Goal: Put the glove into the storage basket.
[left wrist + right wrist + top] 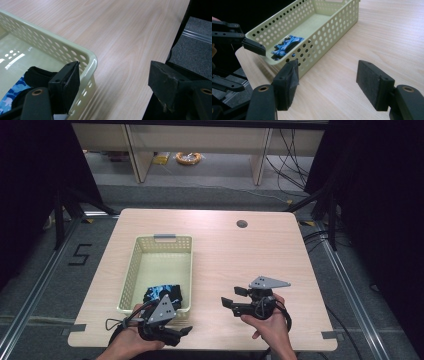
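High view looks down on a pale green basket [162, 270] standing on the left half of the wooden tabletop [240, 265], with a blue-and-black cloth [162, 293] bunched in its near end. Left tongs [181, 332] sit just off the basket's near right corner, jaws spread and empty, one jaw beside the rim in the left gripper view. Right tongs [234, 296] hang well right of the basket, pointing toward it, jaws wide apart with nothing between them.
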